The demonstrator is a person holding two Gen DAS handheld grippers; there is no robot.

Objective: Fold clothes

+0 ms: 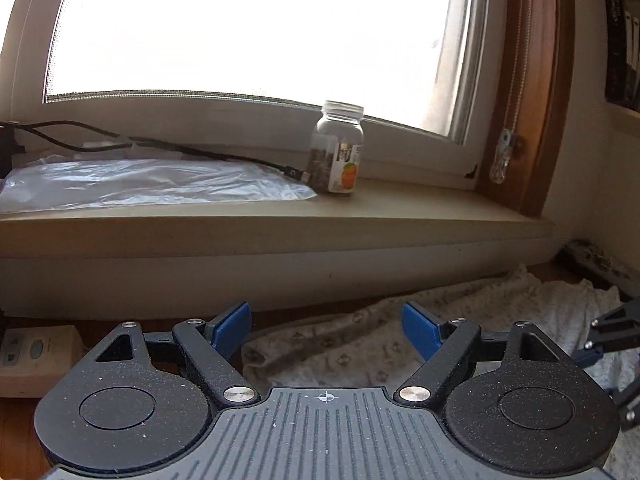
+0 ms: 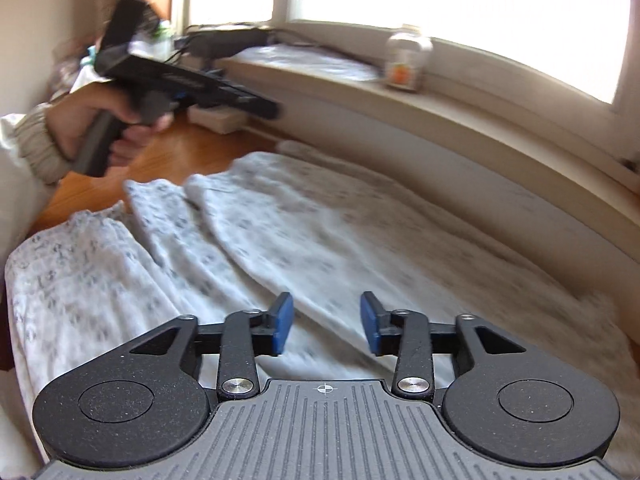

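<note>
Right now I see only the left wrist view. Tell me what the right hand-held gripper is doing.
Observer: The right hand-held gripper hangs over the patterned garment, jaws apart, nothing between them.
Operator: Describe how the garment lies.
Observer: It stretches along the wall below the windowsill, with overlapping layers stepped toward its left end.
Operator: Now report my own tool from outside.
Observer: A hand holds the left hand-held gripper raised, clear of the cloth.
</note>
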